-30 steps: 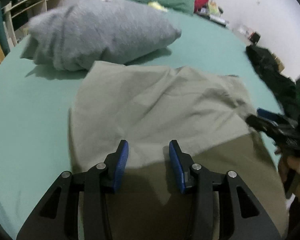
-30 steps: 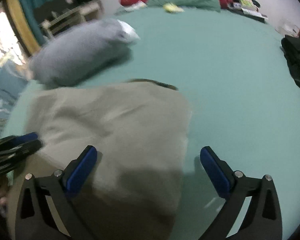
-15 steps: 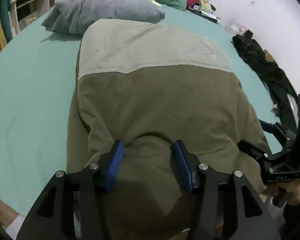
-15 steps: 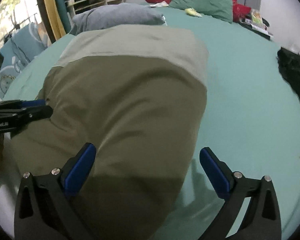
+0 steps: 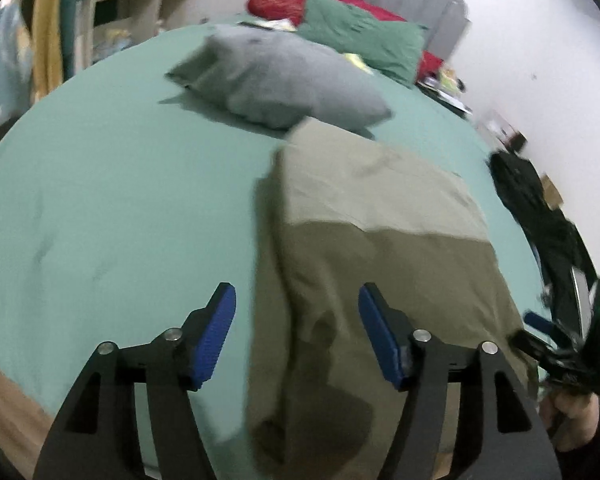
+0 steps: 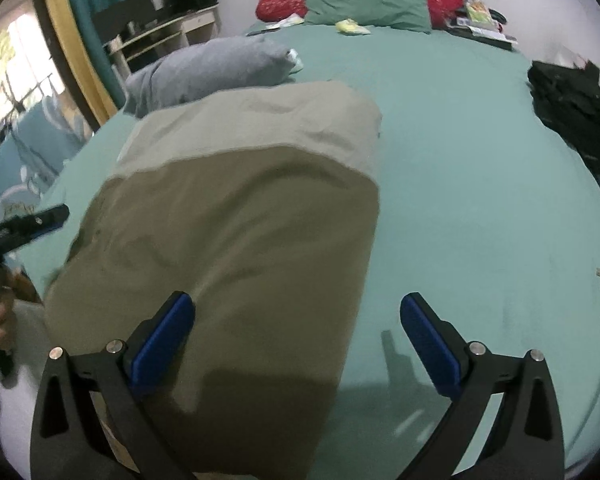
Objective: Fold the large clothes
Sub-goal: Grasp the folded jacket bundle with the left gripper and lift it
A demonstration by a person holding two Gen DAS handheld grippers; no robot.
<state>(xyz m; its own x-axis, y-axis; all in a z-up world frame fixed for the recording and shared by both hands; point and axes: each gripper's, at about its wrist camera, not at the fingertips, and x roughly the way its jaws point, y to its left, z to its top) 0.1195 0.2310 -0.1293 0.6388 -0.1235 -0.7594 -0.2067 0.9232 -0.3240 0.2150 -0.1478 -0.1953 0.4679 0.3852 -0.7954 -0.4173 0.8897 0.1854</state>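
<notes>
Left wrist view: your left gripper (image 5: 296, 336) jaws spread, empty, over olive garment (image 5: 388, 280) edge. Right gripper (image 6: 296, 348) likewise. Garment lies folded on green bed (image 5: 120, 200); soft, limp — pinch near corners. Grey pillow (image 5: 276, 76) beyond.

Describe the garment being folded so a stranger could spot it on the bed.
On the teal bed, nearest the foot, lies the olive garment. Unlike the grey bundle behind it and the black clothes at the side, it is flat and two-toned.
</notes>
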